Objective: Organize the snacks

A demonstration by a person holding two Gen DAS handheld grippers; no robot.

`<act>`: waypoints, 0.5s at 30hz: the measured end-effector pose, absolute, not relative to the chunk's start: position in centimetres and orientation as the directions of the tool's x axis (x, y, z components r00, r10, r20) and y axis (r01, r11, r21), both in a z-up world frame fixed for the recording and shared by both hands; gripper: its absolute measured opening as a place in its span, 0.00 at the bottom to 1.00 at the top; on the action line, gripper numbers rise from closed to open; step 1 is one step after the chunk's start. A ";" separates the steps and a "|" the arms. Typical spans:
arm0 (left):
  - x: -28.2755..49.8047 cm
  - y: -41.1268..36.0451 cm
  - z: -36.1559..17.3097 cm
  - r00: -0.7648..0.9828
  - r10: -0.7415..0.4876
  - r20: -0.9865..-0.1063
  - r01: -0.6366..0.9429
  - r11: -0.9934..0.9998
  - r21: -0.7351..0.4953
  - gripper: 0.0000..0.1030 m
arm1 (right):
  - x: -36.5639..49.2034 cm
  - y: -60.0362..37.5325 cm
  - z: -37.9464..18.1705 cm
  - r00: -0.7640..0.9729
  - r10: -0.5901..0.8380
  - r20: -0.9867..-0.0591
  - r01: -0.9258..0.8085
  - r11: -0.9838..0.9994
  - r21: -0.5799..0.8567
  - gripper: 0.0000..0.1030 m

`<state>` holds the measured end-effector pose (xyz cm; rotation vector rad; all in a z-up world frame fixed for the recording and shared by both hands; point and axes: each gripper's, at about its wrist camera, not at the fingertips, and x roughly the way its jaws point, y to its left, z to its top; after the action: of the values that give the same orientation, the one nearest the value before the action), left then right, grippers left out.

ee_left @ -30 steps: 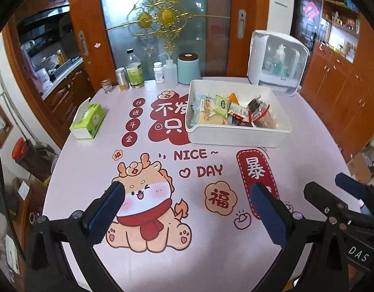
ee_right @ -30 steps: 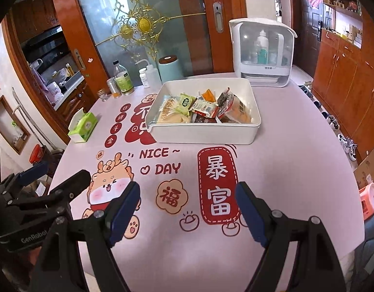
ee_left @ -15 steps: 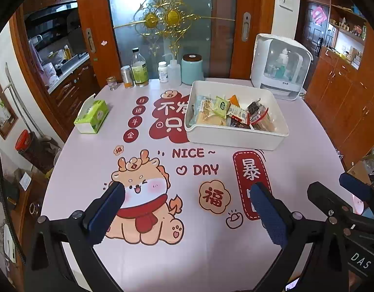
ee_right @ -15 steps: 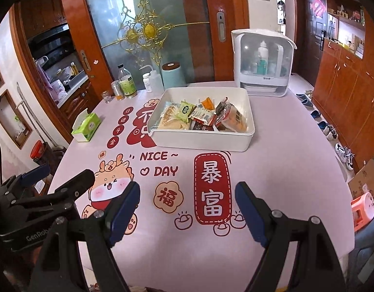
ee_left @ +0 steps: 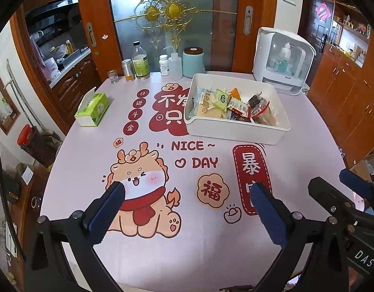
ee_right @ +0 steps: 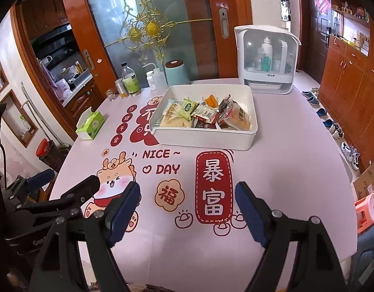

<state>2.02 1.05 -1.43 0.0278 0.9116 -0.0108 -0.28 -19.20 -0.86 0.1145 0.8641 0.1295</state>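
A white rectangular bin [ee_left: 235, 131] [ee_right: 204, 141] stands on the far half of the round table and holds several wrapped snacks [ee_left: 233, 105] [ee_right: 206, 114]. My left gripper [ee_left: 187, 194] is open and empty, held above the near edge of the table over the dragon print. My right gripper [ee_right: 187, 194] is open and empty too, above the near edge by the red label print. Both are well short of the bin. The right gripper also shows at the right edge of the left wrist view [ee_left: 337, 187], and the left gripper shows at the left of the right wrist view [ee_right: 67, 182].
The pink printed tablecloth [ee_left: 199, 250] covers the table. A green tissue box [ee_left: 92, 109] lies at the left. Bottles and jars [ee_left: 140, 63] and a teal canister [ee_left: 193, 62] line the far edge. A white appliance [ee_left: 284, 63] stands at the back right.
Both grippers have pulled back and risen from the table, so the bin looks farther away. Their jaws stay open and empty.
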 end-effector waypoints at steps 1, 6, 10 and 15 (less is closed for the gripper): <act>2.0 1.0 -1.4 0.612 0.004 -0.791 0.020 1.000 0.021 0.99 | -0.2 -19.2 -0.9 0.641 0.160 -0.751 -0.067 0.986 0.152 0.79; 2.0 1.1 -1.4 0.610 0.005 -0.793 0.020 1.000 0.022 0.99 | 0.0 -19.4 -0.9 0.637 0.162 -0.754 -0.072 0.986 0.150 0.79; 2.0 1.1 -1.4 0.611 0.005 -0.792 0.021 1.000 0.022 0.99 | 0.0 -19.3 -0.9 0.637 0.161 -0.754 -0.071 0.986 0.151 0.79; 2.0 1.0 -1.5 0.607 0.003 -0.795 0.020 1.000 0.020 0.99 | 0.0 -19.3 -0.9 0.636 0.158 -0.755 -0.069 0.987 0.148 0.79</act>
<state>1.99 1.03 -1.46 0.0277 0.9182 -0.0099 -0.01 -19.32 -0.92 0.1090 0.8717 0.1302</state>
